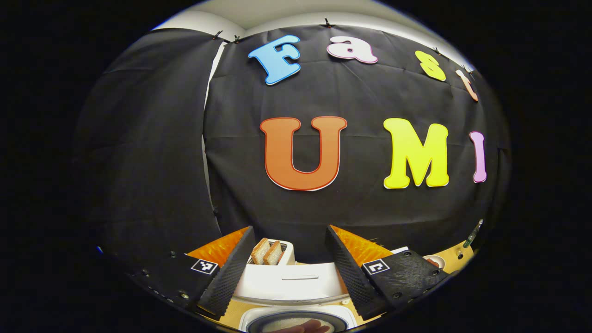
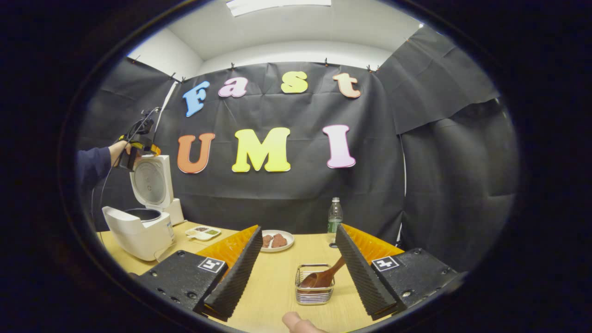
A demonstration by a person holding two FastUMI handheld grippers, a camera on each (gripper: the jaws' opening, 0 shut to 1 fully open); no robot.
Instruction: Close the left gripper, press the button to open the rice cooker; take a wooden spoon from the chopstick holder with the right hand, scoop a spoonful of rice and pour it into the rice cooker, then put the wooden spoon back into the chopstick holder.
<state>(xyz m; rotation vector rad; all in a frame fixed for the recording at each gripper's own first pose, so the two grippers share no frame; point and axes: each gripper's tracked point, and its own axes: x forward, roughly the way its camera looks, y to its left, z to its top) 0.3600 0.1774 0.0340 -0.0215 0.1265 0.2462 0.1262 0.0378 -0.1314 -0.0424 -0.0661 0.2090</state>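
Cooker (image 2: 138,229) open on the table (image 2: 273,286), lid (image 2: 150,182) upright; spoon (image 2: 323,276) in its wire holder (image 2: 314,291).
Right gripper (image 2: 300,273) hangs with fingers apart, the holder between them; left gripper (image 1: 289,266) also spread, above the cooker (image 1: 296,282), toaster (image 1: 273,252) beyond; in the right gripper view a hand (image 2: 121,150) holds the left gripper by the lid's top; plate (image 2: 276,240) and bottle (image 2: 335,217) stand near the back wall.
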